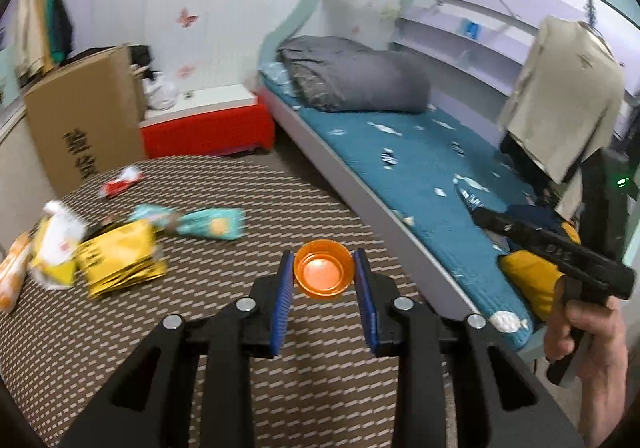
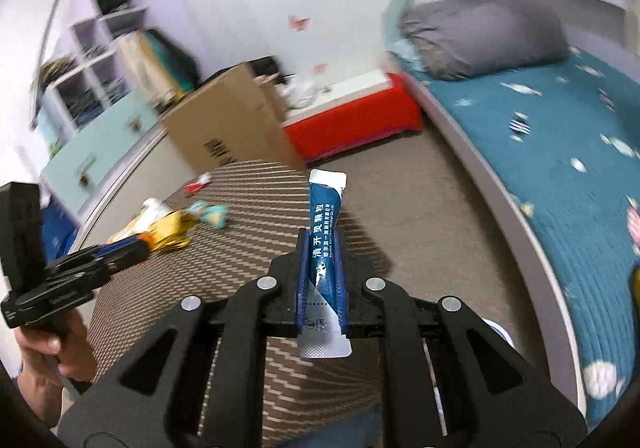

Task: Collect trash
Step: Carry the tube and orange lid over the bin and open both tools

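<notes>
My left gripper (image 1: pixel 324 260) is shut on a small orange plastic cup (image 1: pixel 323 269), held above the round patterned table (image 1: pixel 200 328). My right gripper (image 2: pixel 323 236) is shut on a blue sachet (image 2: pixel 325 244) that sticks out past the fingertips, above the table's right edge. Loose trash lies on the table's left: yellow packets (image 1: pixel 120 258), a white and yellow wrapper (image 1: pixel 60 240), a teal wrapper (image 1: pixel 208 222) and a red and white wrapper (image 1: pixel 120 182). The right gripper body also shows at the right of the left wrist view (image 1: pixel 560 248).
A bed with a teal cover (image 1: pixel 420 176) and a grey quilt (image 1: pixel 352 76) runs along the right. A cardboard box (image 1: pixel 80 120) and a red and white bench (image 1: pixel 204 120) stand behind the table. A jacket (image 1: pixel 568 88) hangs by the bed.
</notes>
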Motion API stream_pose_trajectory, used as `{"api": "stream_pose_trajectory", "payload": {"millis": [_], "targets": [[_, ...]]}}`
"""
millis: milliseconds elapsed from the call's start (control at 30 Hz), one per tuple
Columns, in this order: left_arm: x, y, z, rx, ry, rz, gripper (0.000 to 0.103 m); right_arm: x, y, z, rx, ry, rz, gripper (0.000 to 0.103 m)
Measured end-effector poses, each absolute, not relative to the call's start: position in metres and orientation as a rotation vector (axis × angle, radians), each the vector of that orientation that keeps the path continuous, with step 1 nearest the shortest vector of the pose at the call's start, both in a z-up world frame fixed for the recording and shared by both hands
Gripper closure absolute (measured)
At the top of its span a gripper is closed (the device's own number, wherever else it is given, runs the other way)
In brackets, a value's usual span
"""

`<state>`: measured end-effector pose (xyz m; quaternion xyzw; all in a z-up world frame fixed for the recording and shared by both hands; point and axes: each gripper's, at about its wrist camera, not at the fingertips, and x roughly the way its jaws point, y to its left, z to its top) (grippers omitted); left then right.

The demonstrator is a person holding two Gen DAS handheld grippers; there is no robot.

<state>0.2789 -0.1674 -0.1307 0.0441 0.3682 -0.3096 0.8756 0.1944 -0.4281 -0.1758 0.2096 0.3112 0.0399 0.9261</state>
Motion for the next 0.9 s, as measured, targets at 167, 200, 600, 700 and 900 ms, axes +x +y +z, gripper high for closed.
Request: {"api": "stream_pose_trajectory", "payload": {"millis": [167, 200, 600, 700, 900], "targets": [[0.269, -0.222, -0.138, 0.140, 0.783, -0.729, 0.074, 0.182, -0.486, -0.227, 0.532, 0.715, -0.030, 0.091], [0.267, -0.232, -0.141, 0.152, 0.788, -0.742, 0.074, 0.181, -0.494, -0.238, 0.552, 0.736, -0.046, 0.091], [0.254, -0.333, -0.198, 0.269, 0.925, -0.856, 0.074, 0.172, -0.547, -0.332, 0.709, 0.876, -0.135, 0.088], [0.252, -0.352, -0.212, 0.292, 0.957, -0.868, 0.074, 0.173, -0.560, -0.350, 0.762, 0.915, -0.149, 0.048], [0.252, -0.381, -0.235, 0.351, 1.013, -0.880, 0.074, 0.152, -0.580, -0.357, 0.833, 0.877, -0.204, 0.024]]}}
